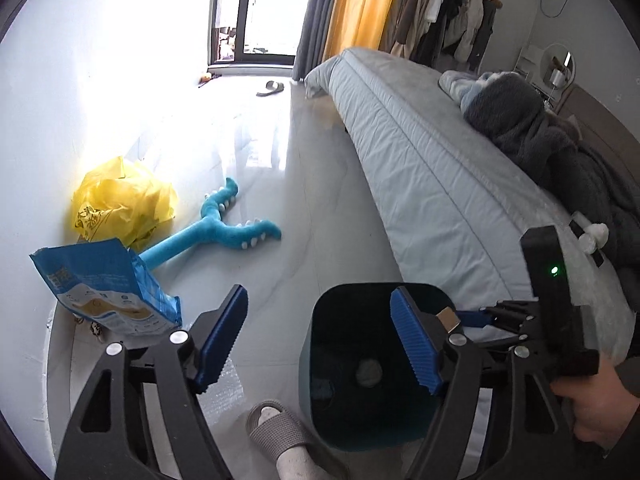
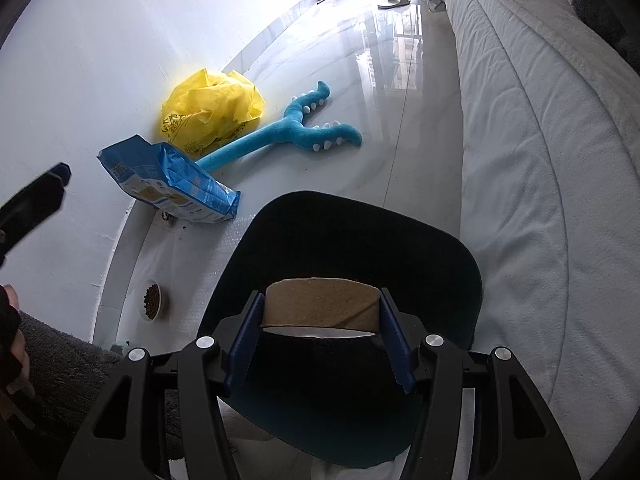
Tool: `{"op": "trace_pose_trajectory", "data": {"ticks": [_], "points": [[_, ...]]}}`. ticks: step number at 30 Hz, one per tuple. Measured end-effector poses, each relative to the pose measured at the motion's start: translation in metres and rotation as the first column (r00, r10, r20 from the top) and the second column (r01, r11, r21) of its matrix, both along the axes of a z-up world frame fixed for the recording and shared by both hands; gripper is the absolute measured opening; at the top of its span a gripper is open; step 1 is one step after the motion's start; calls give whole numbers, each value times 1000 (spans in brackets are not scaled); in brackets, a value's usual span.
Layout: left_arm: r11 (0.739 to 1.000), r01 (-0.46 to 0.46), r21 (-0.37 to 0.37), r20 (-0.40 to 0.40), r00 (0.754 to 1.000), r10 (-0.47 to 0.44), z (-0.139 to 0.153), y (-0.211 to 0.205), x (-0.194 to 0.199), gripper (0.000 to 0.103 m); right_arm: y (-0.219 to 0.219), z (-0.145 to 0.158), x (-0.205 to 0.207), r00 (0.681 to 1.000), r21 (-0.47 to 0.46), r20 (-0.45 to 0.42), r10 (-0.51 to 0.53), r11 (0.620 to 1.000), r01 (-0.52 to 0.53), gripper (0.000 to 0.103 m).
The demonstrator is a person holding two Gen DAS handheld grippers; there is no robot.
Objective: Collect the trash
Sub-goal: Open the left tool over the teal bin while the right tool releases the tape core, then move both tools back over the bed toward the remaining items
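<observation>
Right gripper (image 2: 320, 334) clamped on cardboard roll (image 2: 320, 306) above dark bin (image 2: 440, 264); left gripper (image 1: 320, 338) spread wide, empty. Ahead-left: blue bag (image 2: 172, 182), yellow bag (image 2: 212, 114), plush toy (image 2: 288, 132). Bed (image 2: 540, 160) alongside right.

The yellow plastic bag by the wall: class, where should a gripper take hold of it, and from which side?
Grip the crumpled upper folds of the yellow plastic bag, probably coming from above on the open floor side. It lies bunched against the wall, so that side is blocked, and the blue plush toy and blue food bag crowd its lower edge. The raised peaks offer something to pinch.
</observation>
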State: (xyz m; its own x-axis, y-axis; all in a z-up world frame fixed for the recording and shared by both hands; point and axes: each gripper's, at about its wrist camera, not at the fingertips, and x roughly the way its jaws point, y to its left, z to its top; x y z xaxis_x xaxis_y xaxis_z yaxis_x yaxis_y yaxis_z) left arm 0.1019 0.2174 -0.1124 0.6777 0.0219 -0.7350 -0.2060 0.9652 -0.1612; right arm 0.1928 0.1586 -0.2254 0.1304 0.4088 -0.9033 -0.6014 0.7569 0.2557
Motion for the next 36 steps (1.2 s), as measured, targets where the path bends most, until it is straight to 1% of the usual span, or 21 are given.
{"op": "trace_pose_trajectory", "data": {"ticks": [5,8,9,10,12,18,23,29,31,36], "points": [[1000,4,18,62,998,-5,16,-5,-2,75,4,-12,-2,1000,-48,-20,9,999,-10,58],[999,22,40,91,996,-26,24,-11,-2,75,5,-16,-3,1000,-74,-26,14,997,-16,59],[998,26,48,96,995,-31,25,-14,-2,75,6,-17,-3,999,-79,-26,18,997,-20,61],[998,31,58,101,994,-36,26,-16,-2,75,6,-17,-4,999,-85,-24,21,996,-23,66],[997,35,69,112,993,-43,29,-18,-3,75,6,-16,-4,1000,-92,-18,22,996,-24,68],[997,54,54,181,982,-63,45,-21,-8,75,5,-12,-4,1000,-95,-4,22,995,-22,68],[996,61,59,233,970,-73,61,-28,-9,75,-1,1,-3,1000,-73,22,19,997,-17,68],[994,79,73,254,962,-96,70,-44,-8,76,-17,28,-4,997,10,72,1,1000,-1,71],[993,92,67,263,959,-107,73,-50,-7,81,-23,37,-5,995,25,98,-4,1000,2,71],[990,119,76,284,949,-136,81,-69,-3,89,-43,59,-5,987,83,159,-37,996,24,71]]}}
